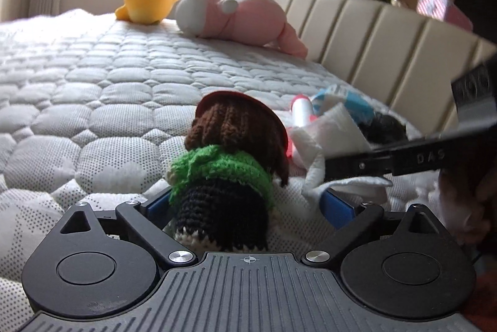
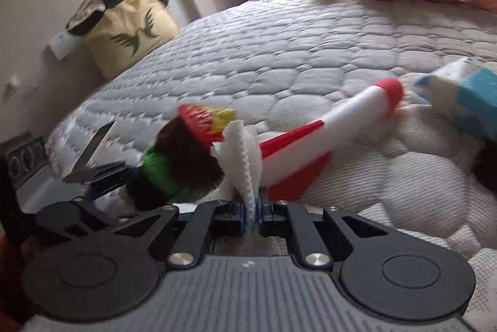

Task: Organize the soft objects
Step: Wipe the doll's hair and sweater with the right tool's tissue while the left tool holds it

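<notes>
On the mattress (image 1: 93, 89), two plush toys lie together by the window while the spread left gripper (image 1: 245, 201) straddles the crochet doll (image 1: 226, 164) and the right gripper (image 2: 252, 207) pinches white cloth (image 2: 242, 151), other soft things loose nearby

Through my left wrist camera the crocheted doll (image 1: 223, 164) is coarse, matt yarn in brown, green and black, lying on a quilted mattress (image 1: 93, 102) whose cloth is dotted and softly puckered. Beyond the doll I see a fuzzy yellow plush (image 1: 146, 1) and a smooth-napped pink-and-white plush (image 1: 236, 16), and to the doll's right a padded headboard (image 1: 372, 33) that looks like smooth cream leatherette with a faint sheen. On my right wrist camera the right gripper (image 2: 251, 207) is matt black plastic with bright metal screws and blue pads, closed on a white cloth (image 2: 245, 158) with a ribbed, crinkled weave just right of the doll.
</notes>
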`<action>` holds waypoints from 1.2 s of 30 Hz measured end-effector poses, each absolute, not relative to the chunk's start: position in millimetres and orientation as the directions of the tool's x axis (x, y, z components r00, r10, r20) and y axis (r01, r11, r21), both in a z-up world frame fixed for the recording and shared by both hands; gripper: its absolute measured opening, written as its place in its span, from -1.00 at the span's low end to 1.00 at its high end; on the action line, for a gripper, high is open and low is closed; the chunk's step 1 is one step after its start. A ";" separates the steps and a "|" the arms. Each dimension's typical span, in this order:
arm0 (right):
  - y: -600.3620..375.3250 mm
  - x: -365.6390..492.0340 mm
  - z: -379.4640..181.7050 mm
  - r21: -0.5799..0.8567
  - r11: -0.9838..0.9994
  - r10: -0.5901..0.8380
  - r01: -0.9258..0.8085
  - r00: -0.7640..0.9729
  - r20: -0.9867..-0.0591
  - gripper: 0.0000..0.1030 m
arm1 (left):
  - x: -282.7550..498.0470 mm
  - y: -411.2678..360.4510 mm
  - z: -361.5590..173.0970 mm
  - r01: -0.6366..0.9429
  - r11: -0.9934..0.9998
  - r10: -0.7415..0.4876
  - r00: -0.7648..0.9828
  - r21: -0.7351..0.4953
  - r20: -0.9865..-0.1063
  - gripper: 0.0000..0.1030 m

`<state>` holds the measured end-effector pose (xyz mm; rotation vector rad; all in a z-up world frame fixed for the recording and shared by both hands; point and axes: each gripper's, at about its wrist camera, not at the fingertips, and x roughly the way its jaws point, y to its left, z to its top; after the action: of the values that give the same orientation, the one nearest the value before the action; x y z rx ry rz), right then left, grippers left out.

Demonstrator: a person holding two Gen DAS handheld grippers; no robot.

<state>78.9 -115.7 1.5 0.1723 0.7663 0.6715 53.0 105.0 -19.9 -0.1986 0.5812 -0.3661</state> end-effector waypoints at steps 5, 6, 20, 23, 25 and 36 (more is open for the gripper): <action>-134.7 97.6 6.6 0.289 0.870 0.491 -0.399 0.651 -0.579 -0.82 | 66.0 117.4 -19.4 0.192 0.895 -0.386 0.785 -0.401 -0.485 0.93; -140.2 97.9 8.4 0.309 0.865 0.501 -0.395 0.651 -0.570 -0.82 | 67.6 117.3 -18.8 0.180 0.898 -0.374 0.792 -0.402 -0.482 0.93; -169.2 78.5 53.9 0.374 0.819 0.567 -0.434 0.708 -0.421 -0.82 | 49.7 -2.5 -10.5 0.386 0.853 -0.213 0.871 0.351 -0.442 0.42; -152.0 71.7 60.2 0.397 0.762 0.644 -0.511 0.658 -0.390 -0.82 | 33.4 -21.6 -12.6 0.432 0.817 -0.257 0.865 0.381 -0.431 0.78; -136.2 66.5 60.7 0.403 0.717 0.696 -0.568 0.609 -0.380 -0.82 | 27.4 -28.0 -12.4 0.456 0.810 -0.284 0.855 0.369 -0.434 0.81; -136.3 40.1 32.4 0.423 0.673 0.735 -0.606 0.490 -0.468 -0.85 | 29.0 -9.0 -22.0 0.470 0.852 -0.303 0.800 0.228 -0.518 0.87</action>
<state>40.1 -136.3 32.4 0.2123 0.6701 0.8221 29.0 -9.0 -22.0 0.3592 0.4890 -0.4242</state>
